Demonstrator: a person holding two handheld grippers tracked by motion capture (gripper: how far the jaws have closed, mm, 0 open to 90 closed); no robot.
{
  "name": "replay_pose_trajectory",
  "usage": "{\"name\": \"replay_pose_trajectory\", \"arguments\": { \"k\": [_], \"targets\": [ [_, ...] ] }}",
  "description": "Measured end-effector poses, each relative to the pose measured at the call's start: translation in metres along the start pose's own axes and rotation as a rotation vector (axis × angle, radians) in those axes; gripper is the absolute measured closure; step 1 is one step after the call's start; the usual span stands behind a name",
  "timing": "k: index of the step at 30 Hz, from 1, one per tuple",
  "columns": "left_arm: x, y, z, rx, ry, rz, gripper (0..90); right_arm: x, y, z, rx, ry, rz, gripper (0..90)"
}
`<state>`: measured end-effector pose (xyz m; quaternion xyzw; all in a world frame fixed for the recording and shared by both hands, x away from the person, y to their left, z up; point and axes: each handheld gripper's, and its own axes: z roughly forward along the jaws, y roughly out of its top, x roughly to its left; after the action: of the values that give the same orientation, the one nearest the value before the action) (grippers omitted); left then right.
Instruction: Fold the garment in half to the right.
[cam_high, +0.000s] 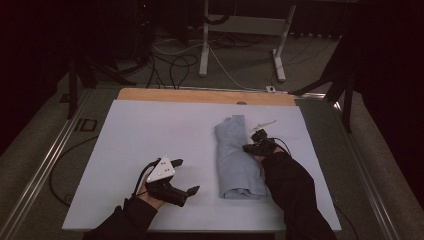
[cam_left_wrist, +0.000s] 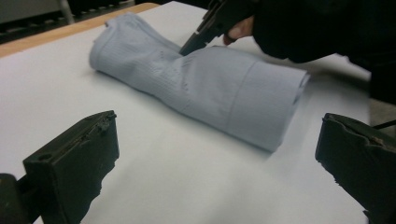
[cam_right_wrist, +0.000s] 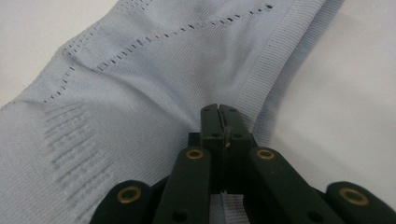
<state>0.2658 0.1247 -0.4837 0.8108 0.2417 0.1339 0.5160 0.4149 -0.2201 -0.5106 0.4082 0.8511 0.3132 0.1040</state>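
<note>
A pale blue knit garment (cam_high: 239, 159) lies folded into a long bundle on the white counter (cam_high: 150, 130), running from about 12 o'clock down toward 6 o'clock, right of centre. The right gripper (cam_high: 255, 146) sits at the bundle's 3 o'clock edge, its fingers (cam_right_wrist: 211, 122) pressed together on a fold of the ribbed fabric, a strip of cloth showing between them in the right gripper view. The left gripper (cam_high: 187, 176) rests at about 7 o'clock on the counter, well apart from the cloth, its fingers (cam_left_wrist: 74, 168) spread wide with nothing between them.

The garment looks light, soft and limp: it will sag and unfold if lifted from one point. The thicker ribbed hem (cam_right_wrist: 266, 74) seems the firmest place to pinch; a second hold at the near rolled end (cam_left_wrist: 275, 107) would likely keep the folds together.
</note>
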Motion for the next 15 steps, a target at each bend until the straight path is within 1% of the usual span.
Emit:
{"name": "replay_pose_trajectory", "arguments": {
  "k": [2,4,6,7,10,12,14,15],
  "targets": [
    [0.001,-0.002,-0.001,-0.007,-0.018,0.000,0.1,0.000,0.000,0.000,0.000,-0.001,-0.002,89.5],
    [0.003,-0.005,-0.002,-0.007,-0.012,0.005,0.1,0.000,0.001,0.000,0.002,-0.001,-0.002,89.4],
    [0.005,-0.007,-0.004,-0.006,-0.011,-0.002,0.1,0.001,0.002,-0.002,0.001,0.000,0.000,86.7],
    [0.006,-0.008,-0.005,-0.010,-0.009,-0.003,0.1,0.000,0.003,-0.003,-0.005,-0.001,-0.006,83.7],
    [0.010,-0.010,-0.008,-0.013,0.001,-0.013,0.1,0.000,0.006,-0.009,-0.028,0.006,0.002,72.9],
    [0.012,-0.011,-0.011,-0.023,0.005,-0.007,0.1,0.000,0.009,-0.013,-0.039,0.006,0.000,66.2],
    [0.013,-0.011,-0.014,-0.023,0.014,-0.005,0.1,-0.001,0.011,-0.017,-0.051,-0.001,-0.004,62.0],
    [0.014,-0.011,-0.015,-0.023,0.018,-0.005,0.1,0.000,0.012,-0.019,-0.062,0.003,0.002,59.1]
  ]
}}
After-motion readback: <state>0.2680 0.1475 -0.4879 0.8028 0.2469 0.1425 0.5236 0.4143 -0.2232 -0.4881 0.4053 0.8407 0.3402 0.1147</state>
